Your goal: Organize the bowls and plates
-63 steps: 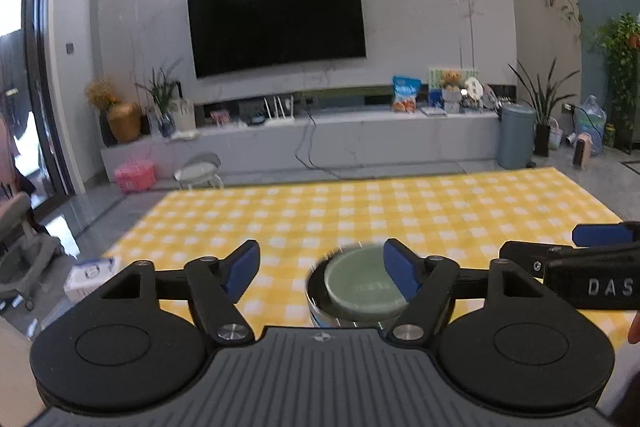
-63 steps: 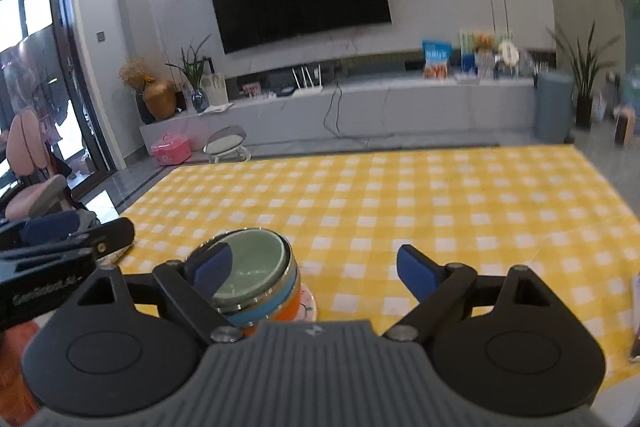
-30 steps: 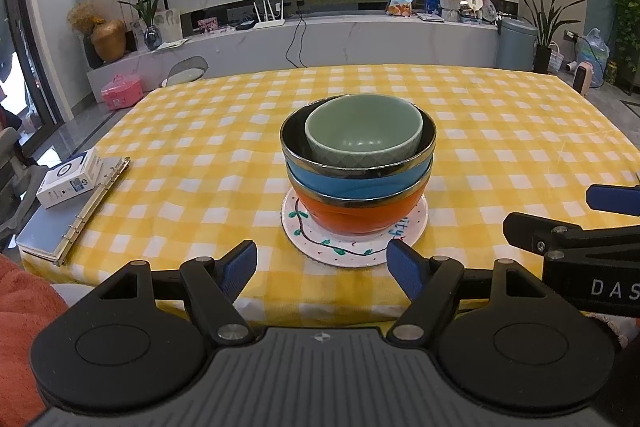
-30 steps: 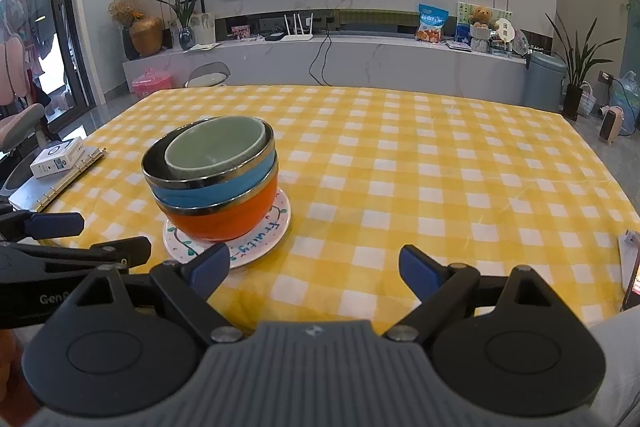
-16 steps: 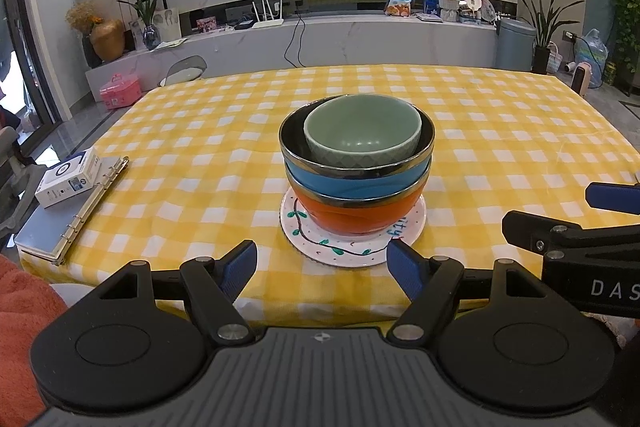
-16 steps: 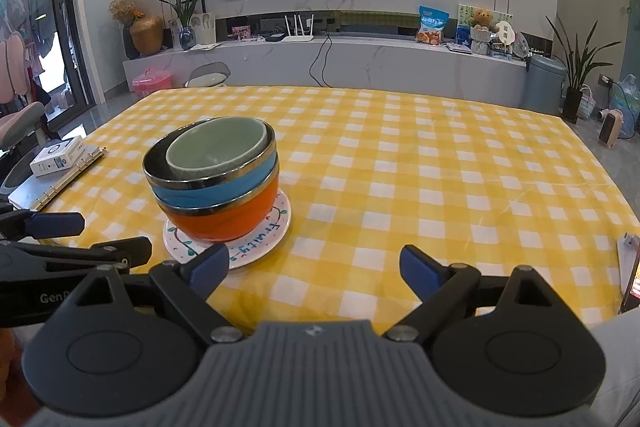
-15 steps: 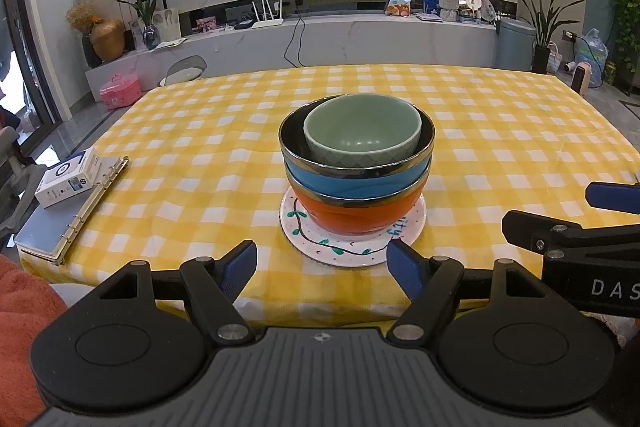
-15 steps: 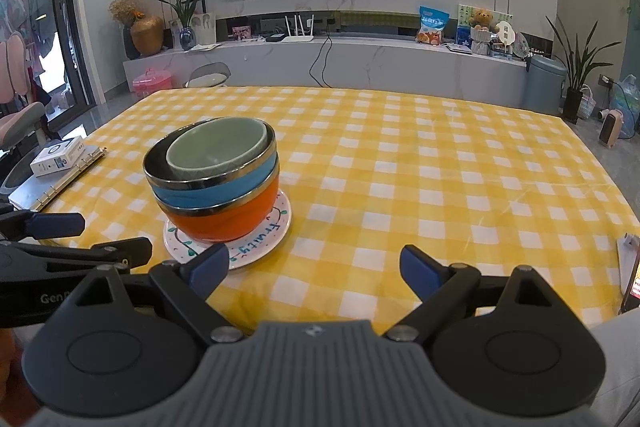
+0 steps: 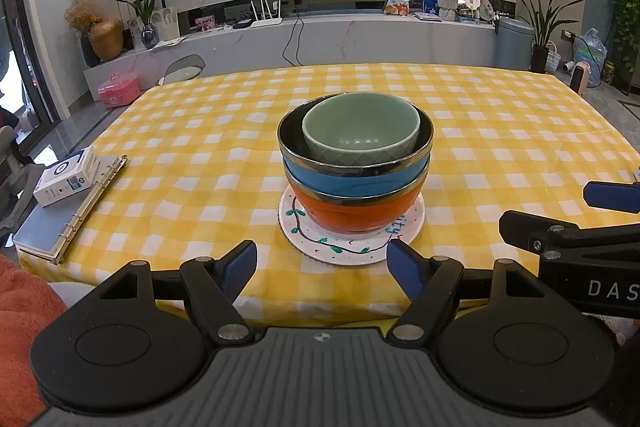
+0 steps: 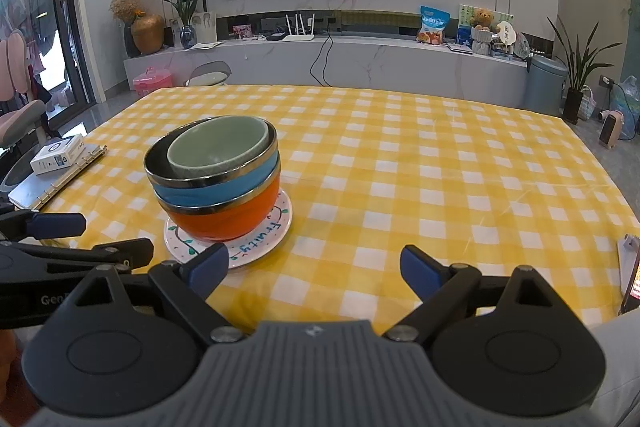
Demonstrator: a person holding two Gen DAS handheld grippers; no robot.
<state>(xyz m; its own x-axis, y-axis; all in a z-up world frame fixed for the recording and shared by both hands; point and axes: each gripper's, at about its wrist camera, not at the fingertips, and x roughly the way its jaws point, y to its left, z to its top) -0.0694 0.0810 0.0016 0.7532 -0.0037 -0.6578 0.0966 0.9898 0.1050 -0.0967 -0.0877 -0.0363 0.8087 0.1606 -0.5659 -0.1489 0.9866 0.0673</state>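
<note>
A stack stands on the yellow checked table (image 9: pixel 500 131): a pale green bowl (image 9: pixel 360 129) nests in a blue steel-rimmed bowl (image 9: pixel 356 179), which sits in an orange bowl (image 9: pixel 354 215) on a white plate (image 9: pixel 320 243) with green leaf drawings. The stack also shows in the right wrist view, with the green bowl (image 10: pixel 216 145), the blue bowl (image 10: pixel 212 193), the orange bowl (image 10: pixel 228 219) and the plate (image 10: pixel 260 247). My left gripper (image 9: pixel 322 269) is open and empty, just in front of the plate. My right gripper (image 10: pixel 314 269) is open and empty, to the right of the stack at the near edge.
A ring binder (image 9: pixel 68 219) with a small white box (image 9: pixel 66 181) on it lies at the table's left edge. A phone (image 10: pixel 632 281) lies at the right edge. A TV wall and a low cabinet stand beyond the table.
Two seconds ago both grippers were low and close to the bowls. They have pulled back and risen, so the whole stack shows. Over the last second nothing has moved.
</note>
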